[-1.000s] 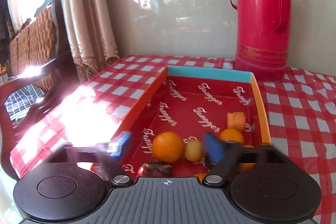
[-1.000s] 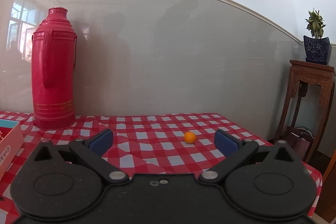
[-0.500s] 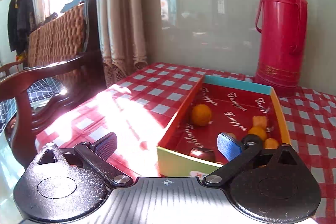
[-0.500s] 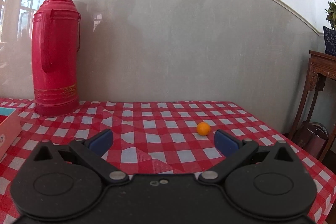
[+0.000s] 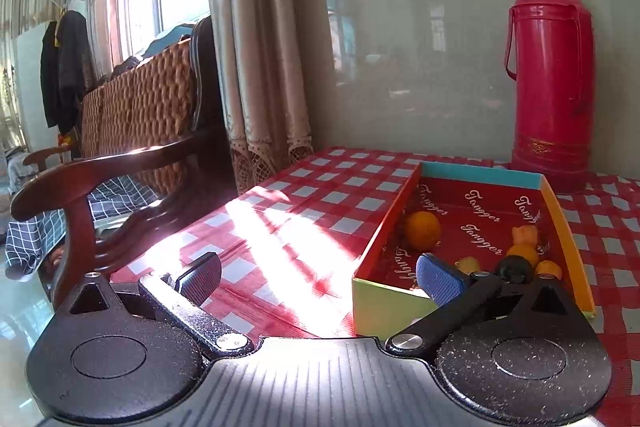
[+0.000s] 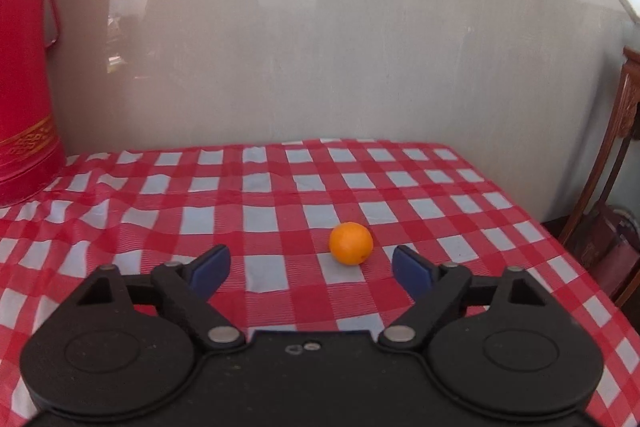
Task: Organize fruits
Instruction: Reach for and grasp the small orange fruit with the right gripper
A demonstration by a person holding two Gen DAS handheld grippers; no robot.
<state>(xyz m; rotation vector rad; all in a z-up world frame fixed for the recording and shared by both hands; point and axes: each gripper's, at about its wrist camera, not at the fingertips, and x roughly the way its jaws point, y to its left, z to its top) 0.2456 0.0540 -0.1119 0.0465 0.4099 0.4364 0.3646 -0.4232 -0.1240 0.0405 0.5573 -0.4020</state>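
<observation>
Fingers of my left gripper are gaping wide, holding nothing, hanging near the tray; inside it are sitting an orange and smaller fruits. Right view: my right gripper is spread wide, empty, facing a small orange lying on the checkered tablecloth just ahead, untouched.

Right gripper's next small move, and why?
Probably ease the right gripper forward and slightly right until its open jaws straddle the small round orange fruit. The fruit lies alone on the red-and-white checked tablecloth, just ahead, untouched and a little right of centre.
</observation>
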